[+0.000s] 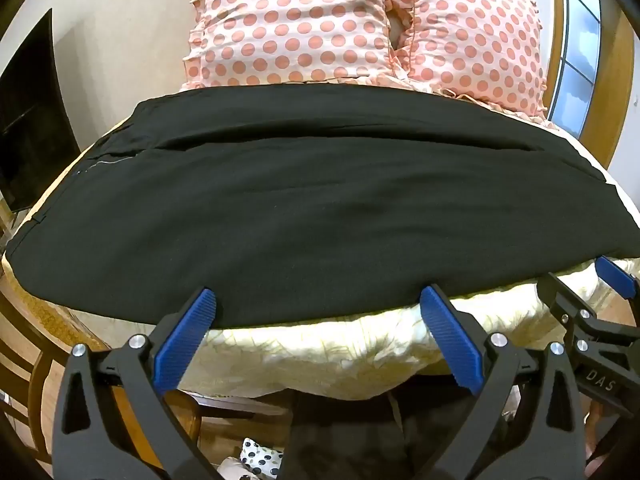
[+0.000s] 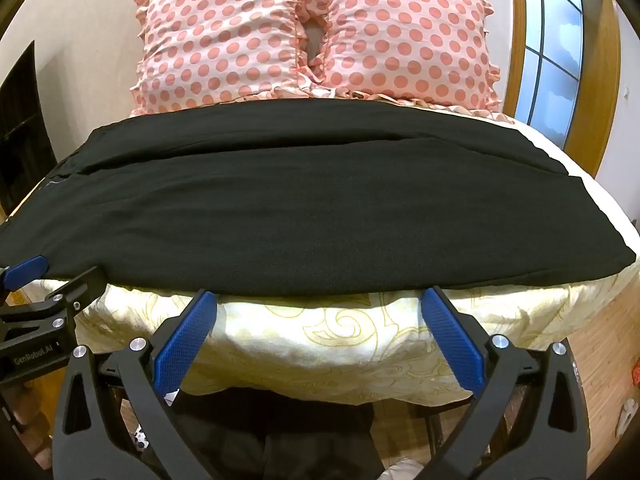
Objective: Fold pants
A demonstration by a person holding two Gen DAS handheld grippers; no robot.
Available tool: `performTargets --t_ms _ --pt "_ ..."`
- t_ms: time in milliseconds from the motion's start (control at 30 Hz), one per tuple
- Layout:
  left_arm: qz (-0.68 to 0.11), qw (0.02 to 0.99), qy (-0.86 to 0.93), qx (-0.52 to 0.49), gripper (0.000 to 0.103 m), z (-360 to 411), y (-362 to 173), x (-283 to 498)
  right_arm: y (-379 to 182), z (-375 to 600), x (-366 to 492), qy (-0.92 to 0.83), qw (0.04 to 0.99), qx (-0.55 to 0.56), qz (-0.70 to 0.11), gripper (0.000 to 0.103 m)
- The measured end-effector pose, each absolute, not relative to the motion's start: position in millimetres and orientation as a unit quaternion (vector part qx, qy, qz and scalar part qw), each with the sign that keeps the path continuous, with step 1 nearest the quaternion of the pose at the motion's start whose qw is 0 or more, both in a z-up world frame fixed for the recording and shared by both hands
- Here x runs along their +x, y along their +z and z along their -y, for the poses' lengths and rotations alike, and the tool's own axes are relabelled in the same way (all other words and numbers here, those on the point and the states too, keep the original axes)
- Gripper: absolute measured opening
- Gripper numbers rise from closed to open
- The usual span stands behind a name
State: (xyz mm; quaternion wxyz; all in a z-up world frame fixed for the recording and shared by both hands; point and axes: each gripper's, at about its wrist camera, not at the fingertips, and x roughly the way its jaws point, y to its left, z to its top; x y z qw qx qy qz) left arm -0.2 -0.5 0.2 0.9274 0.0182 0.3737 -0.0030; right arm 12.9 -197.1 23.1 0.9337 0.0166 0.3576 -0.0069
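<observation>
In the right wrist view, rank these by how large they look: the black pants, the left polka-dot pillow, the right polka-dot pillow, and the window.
1. black pants, spread across the bed, by far the largest.
2-3. left polka-dot pillow and right polka-dot pillow: look about alike, so not ranked.
4. window, smallest; only a strip shows at the fisheye edge.

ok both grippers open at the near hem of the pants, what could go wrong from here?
1. The black pants lie in stacked layers with a seam line across the top; the left gripper or right gripper may pinch only the upper layer, so the fold splits.
2. The near edge sits at the lip of the yellow bedspread; the pads may catch bedding too.
3. Folding away could run the cloth onto the polka-dot pillows.
</observation>
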Motion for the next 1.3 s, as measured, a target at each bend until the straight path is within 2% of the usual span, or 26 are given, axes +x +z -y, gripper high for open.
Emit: performTargets --t_ms 1300 --pt "-0.371 0.929 -0.006 0.014 0.101 0.3 7.5 0.9 23.3 197.3 14.0 -0.008 0.933 0.017 -0.36 0.102"
